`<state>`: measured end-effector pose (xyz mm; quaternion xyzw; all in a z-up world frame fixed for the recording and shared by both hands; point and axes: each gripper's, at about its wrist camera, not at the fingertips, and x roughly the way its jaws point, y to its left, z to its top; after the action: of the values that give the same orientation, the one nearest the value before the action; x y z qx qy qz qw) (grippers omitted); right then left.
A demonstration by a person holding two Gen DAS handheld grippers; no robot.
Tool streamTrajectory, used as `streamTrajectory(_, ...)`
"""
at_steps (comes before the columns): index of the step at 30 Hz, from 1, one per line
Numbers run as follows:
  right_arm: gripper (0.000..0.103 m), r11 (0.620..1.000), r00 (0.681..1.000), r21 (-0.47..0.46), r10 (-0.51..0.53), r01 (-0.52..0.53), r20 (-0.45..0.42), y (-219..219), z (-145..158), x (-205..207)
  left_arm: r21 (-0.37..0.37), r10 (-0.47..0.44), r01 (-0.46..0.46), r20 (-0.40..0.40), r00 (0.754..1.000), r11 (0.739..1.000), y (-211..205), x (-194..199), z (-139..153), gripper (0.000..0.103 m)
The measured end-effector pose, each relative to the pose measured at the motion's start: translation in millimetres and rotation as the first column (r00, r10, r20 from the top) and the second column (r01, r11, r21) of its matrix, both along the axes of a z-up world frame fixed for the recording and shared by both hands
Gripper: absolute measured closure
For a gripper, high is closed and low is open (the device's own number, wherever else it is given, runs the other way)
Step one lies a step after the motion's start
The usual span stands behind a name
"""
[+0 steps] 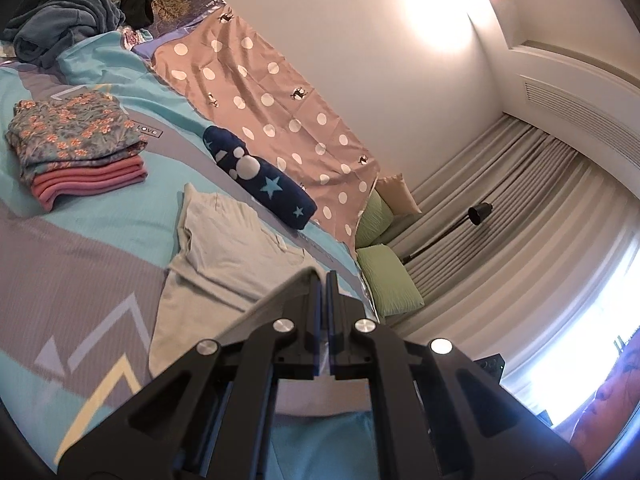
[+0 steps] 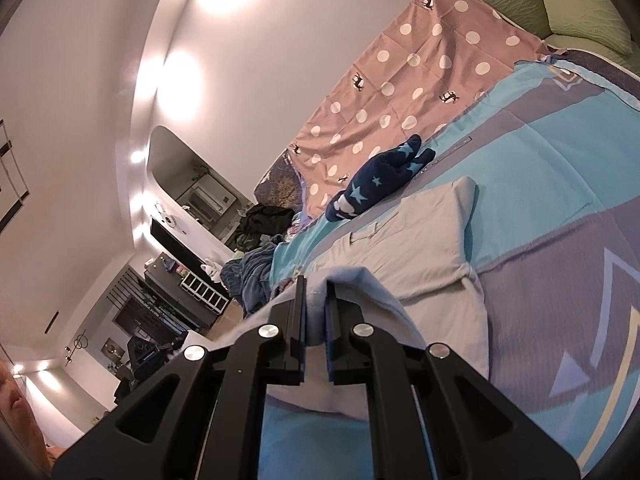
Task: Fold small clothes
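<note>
**both grippers pinching the pale shirt's hem over the bed**

i hold one pale grey-white shirt (image 1: 224, 248) by its near edge with both tools. my left gripper (image 1: 324, 276) has its jaws pressed together, and the shirt's hem runs up to the tips, so it is clamped on the cloth. my right gripper (image 2: 314, 284) is nearly closed too, with a fold of the same shirt (image 2: 400, 248) bunched between its fingers and draped over the right one. the rest of the shirt lies spread on the bedspread (image 1: 100, 240) — blue and grey, with pale chevron lines — collar and both sleeves toward the far side of the bed.

counted on the bed: one folded stack (image 1: 76, 148) of two pieces, a floral one on top of a pink one, well apart from the shirt toward the foot end; one navy roll with stars (image 1: 260, 178) lying just beyond the shirt's collar, along the far edge of the bedspread; one unsorted heap of dark blue and black clothes (image 1: 80, 4) at the far foot corner. a pink polka-dot sheet (image 1: 272, 92) covers the strip by the wall, and two green pillows (image 1: 388, 280) plus one beige one sit at the head end.
</note>
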<state>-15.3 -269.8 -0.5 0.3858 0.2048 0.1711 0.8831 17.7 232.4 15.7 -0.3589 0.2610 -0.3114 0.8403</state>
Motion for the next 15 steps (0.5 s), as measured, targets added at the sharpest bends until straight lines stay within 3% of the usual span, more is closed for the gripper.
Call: streamTrajectory(15, 0.096, 0.997, 1.000, -0.072, -0.018, 0.018, 0.005, -12.0, 10.1, 73.4, -0.028, -0.003, 0.001, -0.040, 0.999, 1.000, -15.6, 86.1, -2.6, 0.101)
